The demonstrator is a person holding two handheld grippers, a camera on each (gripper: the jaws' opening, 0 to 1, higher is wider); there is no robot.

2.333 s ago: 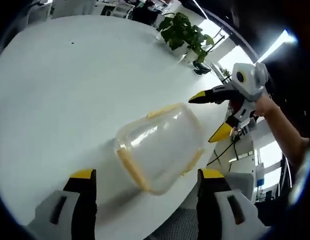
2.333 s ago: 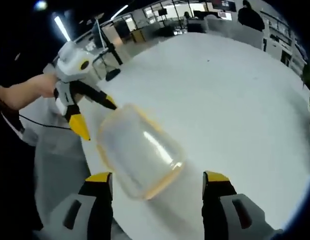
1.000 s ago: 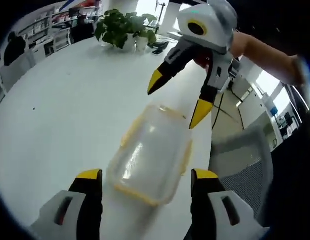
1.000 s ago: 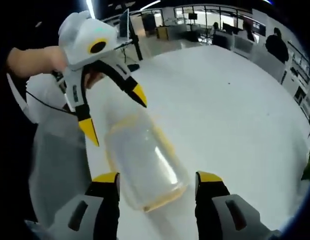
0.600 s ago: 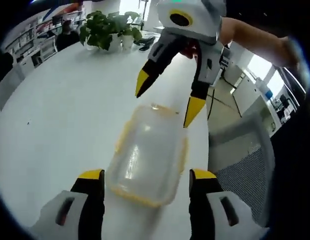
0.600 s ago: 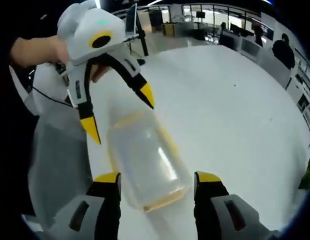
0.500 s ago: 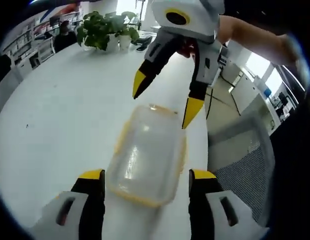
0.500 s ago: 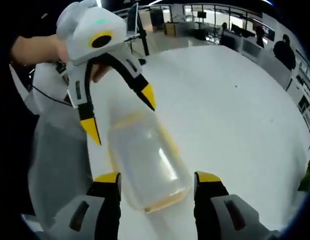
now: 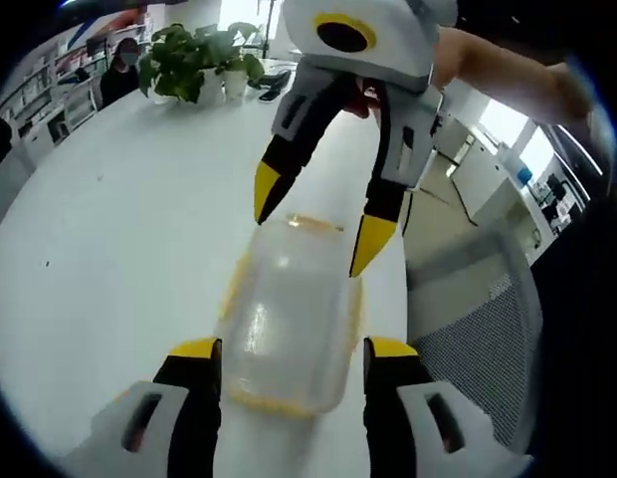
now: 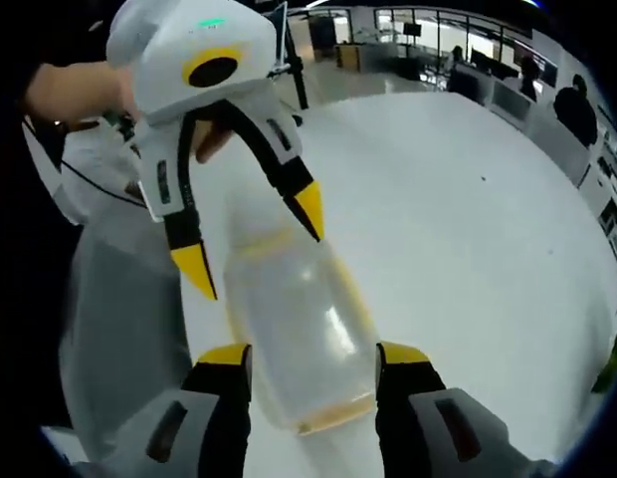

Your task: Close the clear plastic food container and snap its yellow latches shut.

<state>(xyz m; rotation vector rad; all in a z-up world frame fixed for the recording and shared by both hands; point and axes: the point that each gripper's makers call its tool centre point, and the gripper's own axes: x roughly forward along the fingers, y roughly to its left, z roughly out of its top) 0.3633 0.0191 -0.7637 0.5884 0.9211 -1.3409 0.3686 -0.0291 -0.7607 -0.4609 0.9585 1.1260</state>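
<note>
Container: the clear plastic food container (image 9: 289,324) is lying on the white table (image 9: 109,229) near its edge, in the lower centre of the left gripper view, with its lid on and yellow latches (image 9: 232,287) running along its long sides. In the right gripper view the container (image 10: 304,334) is sitting at lower centre, a yellow strip showing along its near end. Whether the latches are snapped down cannot be told.

Left gripper: its two yellow-tipped jaws (image 9: 285,351) are rising from the bottom of the left gripper view, spread apart and standing either side of the container's near end, just beside its walls; whether they are touching cannot be told. In the right gripper view the left gripper (image 10: 257,242) is reaching down from the upper left, its jaws parted, both tips at the far end of the container.

Right gripper: its jaws (image 10: 311,355) are coming up from the bottom of the right gripper view, parted and flanking the container's near end. In the left gripper view the right gripper (image 9: 316,219) is hanging from the top centre, jaws apart, its yellow tips straddling the far end of the container.

Hands: a person's hand (image 10: 65,95) is holding the left gripper at the upper left of the right gripper view.

Surroundings: a potted plant (image 9: 194,62) is standing on the table at the upper left of the left gripper view; a grey mesh chair (image 9: 473,334) is standing off the table's edge at the right.
</note>
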